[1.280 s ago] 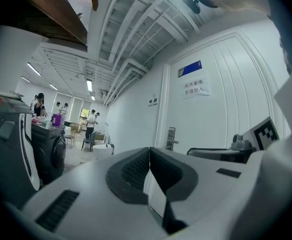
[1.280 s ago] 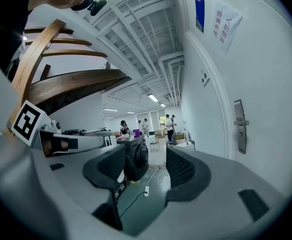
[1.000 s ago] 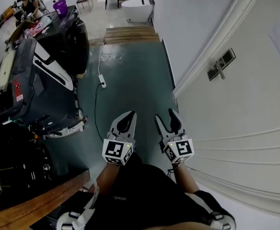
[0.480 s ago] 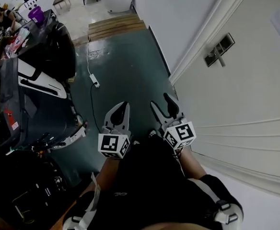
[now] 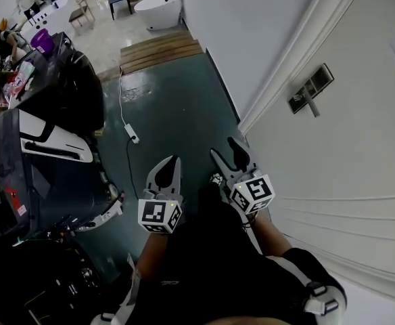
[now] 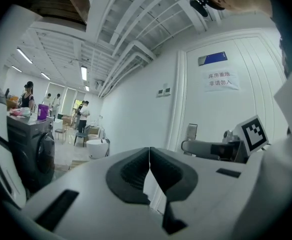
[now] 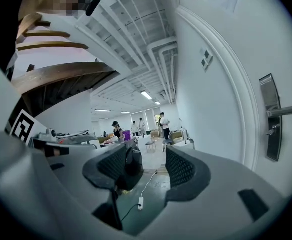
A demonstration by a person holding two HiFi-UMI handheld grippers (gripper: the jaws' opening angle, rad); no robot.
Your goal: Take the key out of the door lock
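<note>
Floor power strip (image 5: 133, 139) now nearer; left gripper (image 5: 173, 164) together, right gripper (image 5: 223, 148) apart, well short of door lock (image 5: 310, 89).

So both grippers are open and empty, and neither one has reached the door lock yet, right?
Not quite. Only the right gripper is open. The left gripper is shut, its fingers touching with nothing between them; the left gripper view shows that. Both are empty, and neither has reached the door lock yet.
</note>
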